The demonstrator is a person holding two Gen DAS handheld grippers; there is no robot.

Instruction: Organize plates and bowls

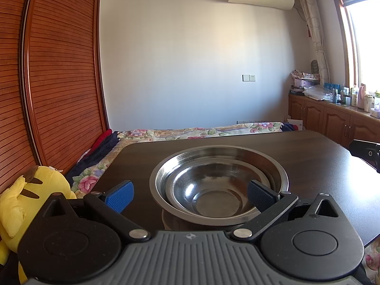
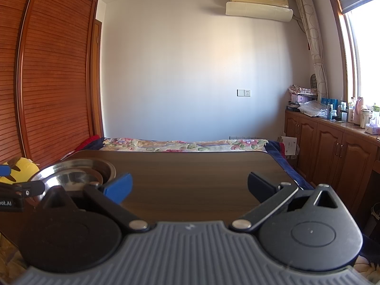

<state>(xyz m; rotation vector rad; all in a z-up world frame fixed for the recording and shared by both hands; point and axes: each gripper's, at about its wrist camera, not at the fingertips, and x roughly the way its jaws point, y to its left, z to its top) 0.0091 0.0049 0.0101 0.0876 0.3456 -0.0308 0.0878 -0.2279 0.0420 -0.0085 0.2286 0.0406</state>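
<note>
Dark wooden table (image 1: pixel 308 166) bearing nested steel bowls (image 1: pixel 218 185). The left gripper (image 1: pixel 190 196), fingers spread wide, has its right pad inside the outer bowl's near rim. The right gripper (image 2: pixel 190 186), likewise spread and empty, hovers right of the bowls.

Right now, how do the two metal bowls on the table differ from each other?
The outer bowl is wider, and its rim rings the inner bowl all round. The inner bowl is smaller and sits nested inside the outer one, not straight on the table. The outer bowl appears to rest on something beneath it that I cannot make out. Both are shiny bare metal, upright and empty.
</note>
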